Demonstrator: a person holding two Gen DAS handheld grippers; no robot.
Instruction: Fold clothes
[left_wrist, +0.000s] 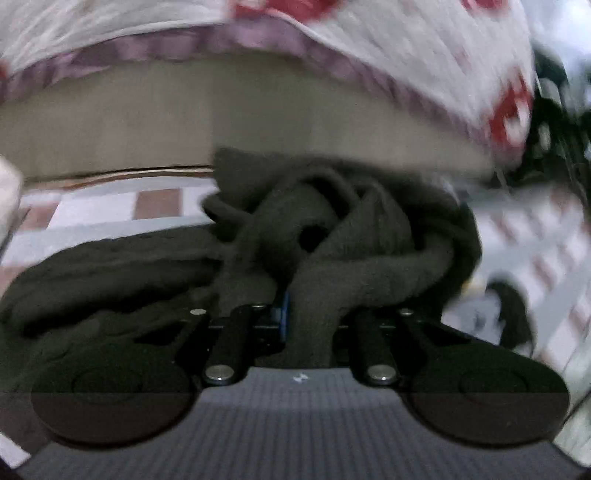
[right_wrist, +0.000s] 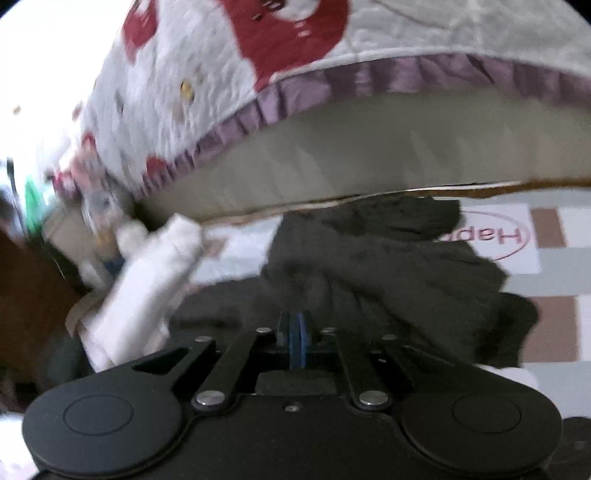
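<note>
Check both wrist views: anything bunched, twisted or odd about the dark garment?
Yes. The dark garment is twisted into a ropey knot ahead of the left gripper, far from flat, and crumpled at the right gripper.

A bedroom in a home. A mattress (right_wrist: 406, 155) with a pale side wall carries a white quilted bedspread (right_wrist: 207, 85) printed with red figures and trimmed in a mauve ruffle. Below the mattress edge lies a checked floor mat (right_wrist: 554, 266) in grey, white and brown squares, one bearing a printed oval label.
</note>
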